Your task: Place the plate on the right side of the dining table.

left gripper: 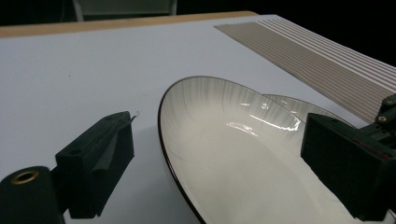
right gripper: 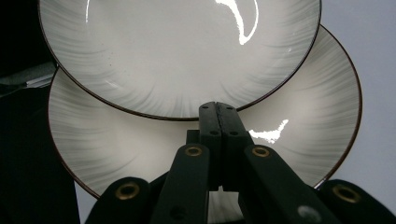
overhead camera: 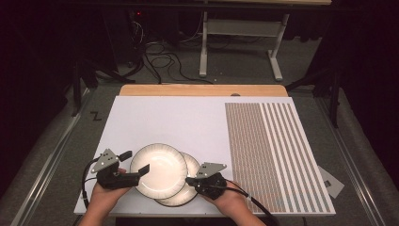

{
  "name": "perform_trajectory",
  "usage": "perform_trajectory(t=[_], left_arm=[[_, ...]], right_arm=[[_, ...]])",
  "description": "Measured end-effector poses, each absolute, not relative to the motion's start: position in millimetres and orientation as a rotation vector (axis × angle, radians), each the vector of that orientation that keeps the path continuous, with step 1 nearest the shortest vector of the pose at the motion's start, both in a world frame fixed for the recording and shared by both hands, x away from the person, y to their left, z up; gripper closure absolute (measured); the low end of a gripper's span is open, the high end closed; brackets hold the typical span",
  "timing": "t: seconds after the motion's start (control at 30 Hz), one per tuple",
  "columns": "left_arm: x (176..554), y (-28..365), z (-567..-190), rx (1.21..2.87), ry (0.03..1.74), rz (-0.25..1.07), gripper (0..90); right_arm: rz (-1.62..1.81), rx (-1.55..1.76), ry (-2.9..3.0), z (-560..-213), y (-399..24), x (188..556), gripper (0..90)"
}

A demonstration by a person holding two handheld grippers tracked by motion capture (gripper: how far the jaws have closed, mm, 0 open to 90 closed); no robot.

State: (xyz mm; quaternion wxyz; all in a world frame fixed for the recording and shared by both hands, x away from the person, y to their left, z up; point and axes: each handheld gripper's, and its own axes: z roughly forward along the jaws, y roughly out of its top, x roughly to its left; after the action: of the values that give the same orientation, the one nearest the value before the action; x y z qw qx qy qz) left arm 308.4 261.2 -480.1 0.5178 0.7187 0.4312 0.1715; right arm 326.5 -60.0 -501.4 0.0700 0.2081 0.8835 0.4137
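While upper plate (overhead camera: 158, 170) overlaps lower plate (overhead camera: 184, 188) at lower centre of high view: rim grasp pending, left side.
Left gripper (overhead camera: 132, 165), lower left of high view: fingers spread, straddling near rim of upper plate, one pad (left gripper: 95, 161) outside on white board (overhead camera: 179, 120), other over bowl of plate; no pad pressing yet. Right gripper (right gripper: 217, 111), lower centre of right gripper view: fingers pressed together, nothing pinched, tips resting at or just above lower plate beside upper plate's edge; contact not determinable. Advised handling: seat rim fully between left pads before closing, close squarely on dark edge, lift level to avoid scraping lower plate; keep right tips steady on lower plate as brace.
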Motion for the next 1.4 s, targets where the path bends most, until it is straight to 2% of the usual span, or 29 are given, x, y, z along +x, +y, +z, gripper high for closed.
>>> perform_trajectory(t=[0.17,0.27,0.47,0.63,0.77,0.83,0.9,1.4], left_arm=[[312,264,-484,1.753,1.073,0.284,20.8],[312,265,-486,1.748,1.097,0.253,25.3],[314,266,-494,1.776,1.167,0.159,28.7],[314,265,-498,1.773,1.198,0.124,34.9],[314,266,-497,1.759,1.214,0.109,43.6],[314,267,-497,1.75,1.214,0.103,44.5],[314,269,-496,1.732,1.22,0.078,50.1],[318,272,-492,1.715,1.329,-0.016,65.1]], right_arm=[[1.241,0.617,2.66,-501,-60,327,90.0],[1.244,0.618,2.658,-501,-60,327,90.0],[1.239,0.618,2.656,-501,-60,327,90.0],[1.243,0.617,2.656,-501,-60,327,90.0],[1.244,0.619,2.654,-502,-60,327,90.0],[1.244,0.62,2.654,-502,-60,327,90.0],[1.242,0.619,2.654,-502,-60,327,90.0],[1.236,0.616,2.654,-501,-60,326,90.0]])
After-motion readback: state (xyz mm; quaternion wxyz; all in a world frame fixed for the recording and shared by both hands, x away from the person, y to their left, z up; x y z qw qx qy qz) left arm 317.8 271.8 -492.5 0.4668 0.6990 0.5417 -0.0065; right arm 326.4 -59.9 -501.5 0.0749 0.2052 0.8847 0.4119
